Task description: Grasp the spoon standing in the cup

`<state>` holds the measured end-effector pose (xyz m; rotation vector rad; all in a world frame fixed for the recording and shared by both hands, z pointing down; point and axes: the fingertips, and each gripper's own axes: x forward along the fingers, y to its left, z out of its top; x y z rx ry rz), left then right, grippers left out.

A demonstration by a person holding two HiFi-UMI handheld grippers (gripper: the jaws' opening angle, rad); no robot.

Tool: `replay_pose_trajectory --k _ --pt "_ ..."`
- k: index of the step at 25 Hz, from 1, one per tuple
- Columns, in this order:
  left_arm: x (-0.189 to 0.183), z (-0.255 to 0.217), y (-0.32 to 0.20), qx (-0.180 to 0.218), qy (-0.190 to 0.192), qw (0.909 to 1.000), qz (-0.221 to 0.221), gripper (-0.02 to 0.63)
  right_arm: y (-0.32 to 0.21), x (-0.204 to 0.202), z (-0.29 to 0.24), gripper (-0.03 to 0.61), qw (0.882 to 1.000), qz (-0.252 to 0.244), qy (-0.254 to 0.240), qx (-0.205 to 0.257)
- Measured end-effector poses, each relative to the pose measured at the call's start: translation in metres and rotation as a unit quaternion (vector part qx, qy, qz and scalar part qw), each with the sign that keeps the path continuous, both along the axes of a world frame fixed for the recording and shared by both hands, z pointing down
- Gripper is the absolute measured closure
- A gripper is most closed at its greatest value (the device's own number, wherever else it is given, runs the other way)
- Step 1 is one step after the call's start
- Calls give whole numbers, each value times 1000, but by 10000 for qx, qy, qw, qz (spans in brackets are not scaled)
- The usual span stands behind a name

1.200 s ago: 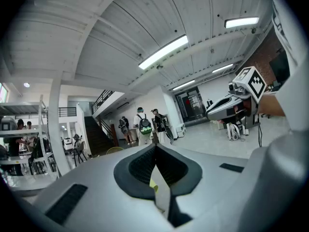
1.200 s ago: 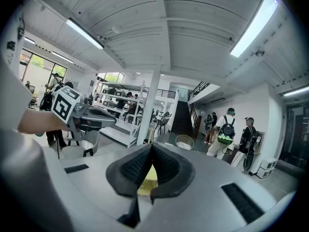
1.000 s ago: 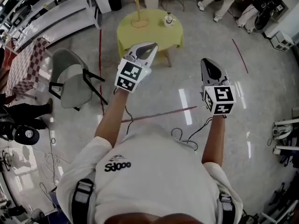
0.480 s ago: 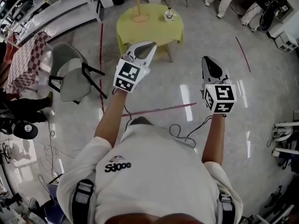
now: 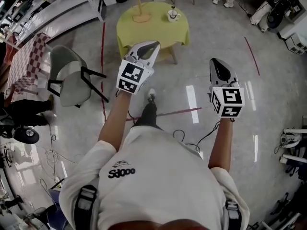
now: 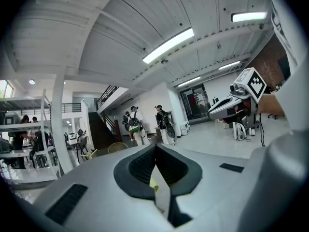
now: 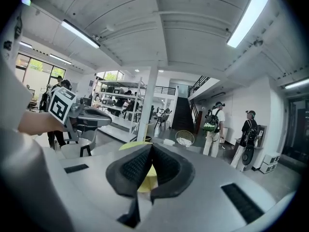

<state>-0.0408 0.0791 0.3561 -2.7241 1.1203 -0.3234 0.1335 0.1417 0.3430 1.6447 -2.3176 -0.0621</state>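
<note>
In the head view a white cup (image 5: 172, 16) stands on a round yellow table (image 5: 152, 28) far ahead; a thin spoon (image 5: 172, 9) sticks up out of it, too small to make out well. My left gripper (image 5: 153, 44) is held in the air well short of the table, jaws shut on nothing. The right gripper (image 5: 216, 61) is raised beside it, also shut and empty. In the left gripper view the left gripper's (image 6: 154, 151) pads meet. The right gripper's (image 7: 151, 149) pads meet too, with a bit of the yellow table (image 7: 145, 178) behind them.
A wooden stand (image 5: 139, 6) is on the table's left part. A grey chair (image 5: 72, 78) stands on the floor at left, beside a red floor line (image 5: 103, 80). Shelving (image 5: 43, 13) runs along the far left. People (image 7: 212, 129) stand at the back of the hall.
The person has stepped forward: a leg and shoe now show between the arms. Both grippers keep the same raised pose and stay shut.
</note>
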Motion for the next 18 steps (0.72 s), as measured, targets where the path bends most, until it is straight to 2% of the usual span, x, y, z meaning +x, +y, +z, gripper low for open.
replay_pose_trajectory --k 5,12,18 --pt "8 3 -69 114 47 9999 53 586 -66 8 1 557 9999 98 -59 81" --pt "20 -5 -183 58 -72 9994 330 586 -179 1 -14 557 9997 165 -84 131" --pt "23 -2 -260 -18 -84 9988 490 586 -253 -5 -17 557 9997 230 -8 107"
